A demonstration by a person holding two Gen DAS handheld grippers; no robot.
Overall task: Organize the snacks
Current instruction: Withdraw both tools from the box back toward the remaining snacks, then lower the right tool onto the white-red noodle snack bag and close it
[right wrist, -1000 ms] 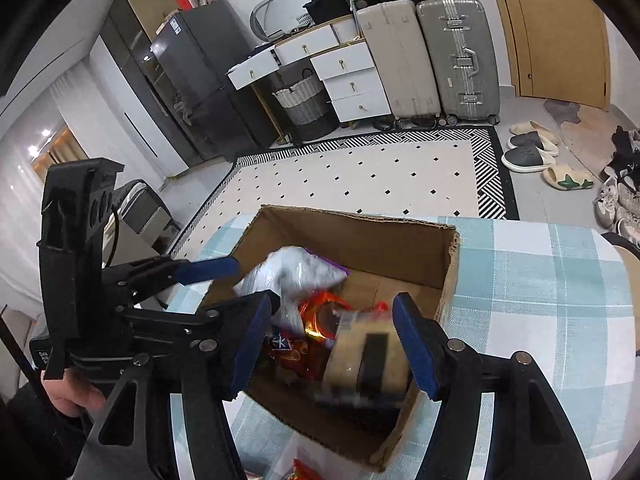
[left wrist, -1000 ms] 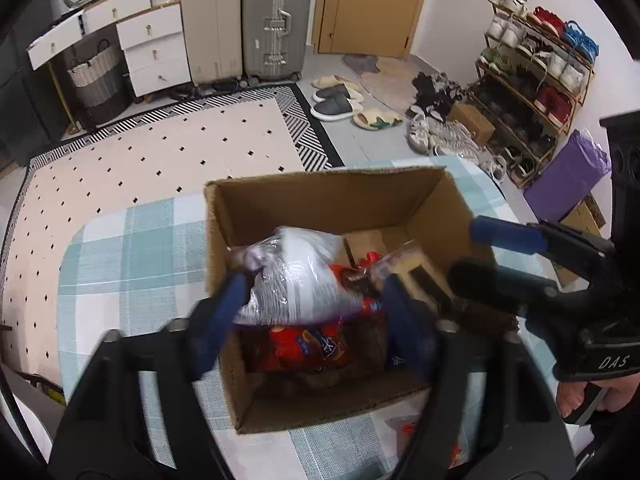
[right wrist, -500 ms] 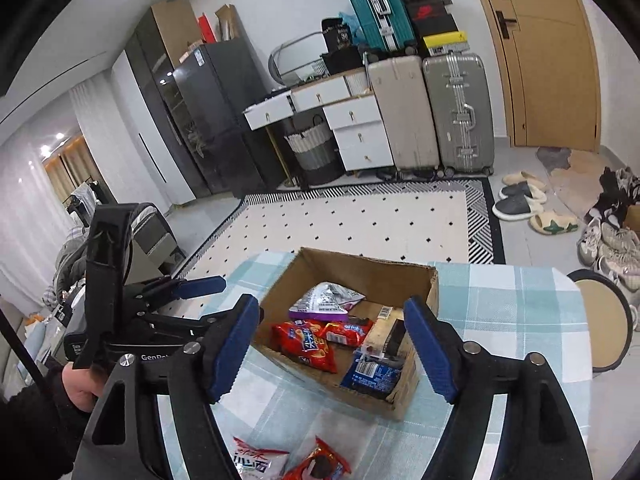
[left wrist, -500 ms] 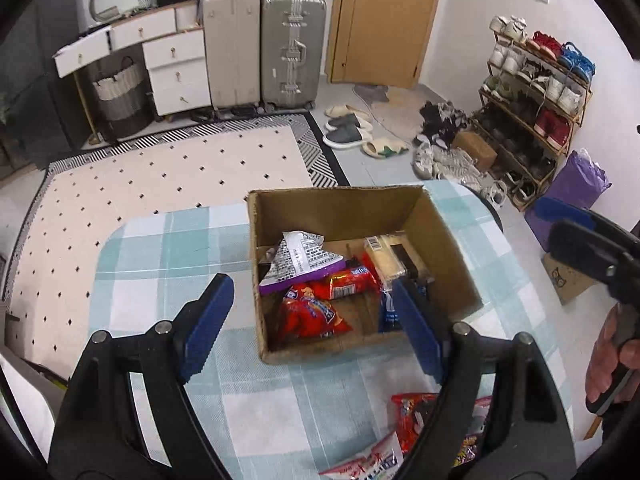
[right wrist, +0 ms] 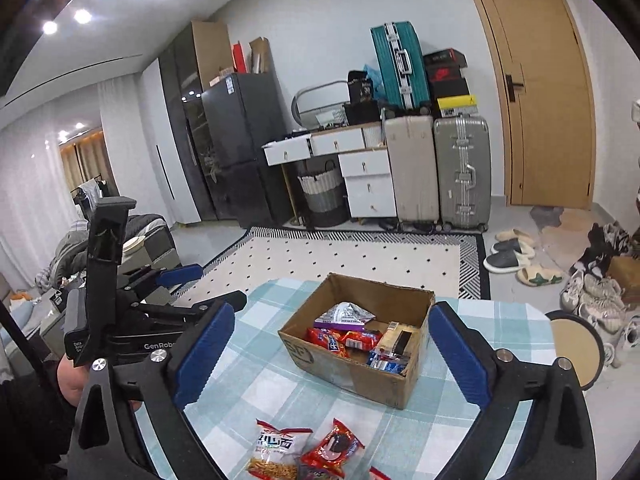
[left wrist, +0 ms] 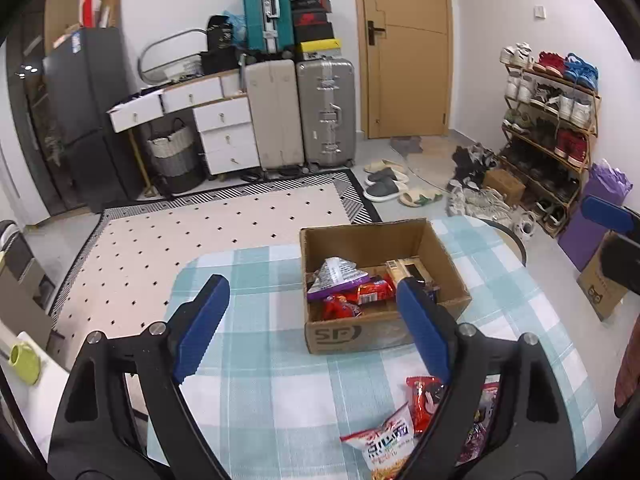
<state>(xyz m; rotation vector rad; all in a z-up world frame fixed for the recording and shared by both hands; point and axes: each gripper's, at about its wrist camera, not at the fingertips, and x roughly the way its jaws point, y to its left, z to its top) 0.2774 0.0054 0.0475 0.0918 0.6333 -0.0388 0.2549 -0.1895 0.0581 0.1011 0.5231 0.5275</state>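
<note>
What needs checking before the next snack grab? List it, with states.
1. Left gripper holds nothing, jaws opening: ok.
2. Right gripper holds nothing, jaws opening: ok.
3. Cardboard box upright on the table, open-topped: ok.
4. Room left inside the box: ok.
5. Loose packets within view: white noodle-snack packet and red packet near the table edge: ok.
6. Every remaining snack counted: cannot tell.

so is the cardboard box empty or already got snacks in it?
Partly filled. The cardboard box stands open-topped on the table, holding a purple-and-white bag, red packets and a tan pack; bare floor still shows.
</note>
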